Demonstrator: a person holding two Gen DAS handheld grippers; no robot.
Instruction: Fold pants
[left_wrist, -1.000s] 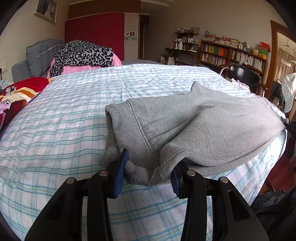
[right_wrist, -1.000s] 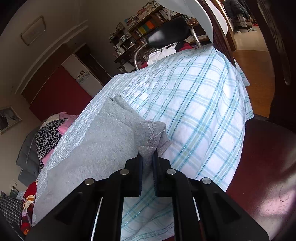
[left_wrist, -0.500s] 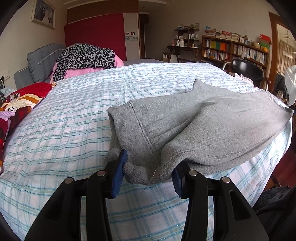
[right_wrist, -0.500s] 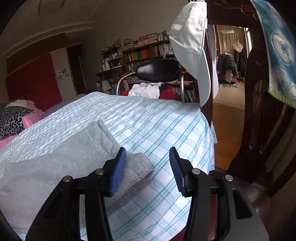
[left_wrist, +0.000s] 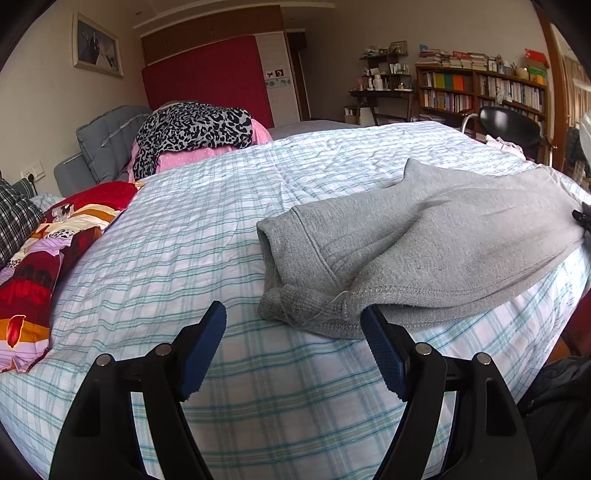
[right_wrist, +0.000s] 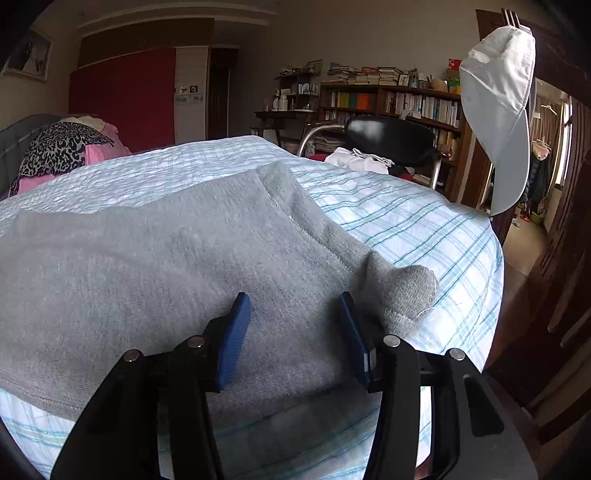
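Grey pants (left_wrist: 443, 240) lie folded across the near right part of a bed with a blue-checked sheet (left_wrist: 184, 240). My left gripper (left_wrist: 293, 314) sits just in front of their ribbed end. Its jaws are opening, and no pad presses on cloth; the right fingertip (left_wrist: 373, 325) is close to the hem. In the right wrist view the pants (right_wrist: 147, 277) fill the lower left, with a small folded corner (right_wrist: 410, 291) at the right. My right gripper (right_wrist: 293, 299) hovers open above the grey cloth, with nothing pinched.
Patterned pillows (left_wrist: 44, 266) and a leopard-print pile (left_wrist: 192, 129) lie at the bed's head. A black chair (right_wrist: 391, 142) with white clothes and a bookshelf (right_wrist: 399, 103) stand beyond the far side. A white cap (right_wrist: 498, 110) hangs on a dark wooden post at the right.
The left jaws spread wide and let go of the pants' end, backing off slightly. The right gripper released the corner, rolled level and shifted left over the pants.
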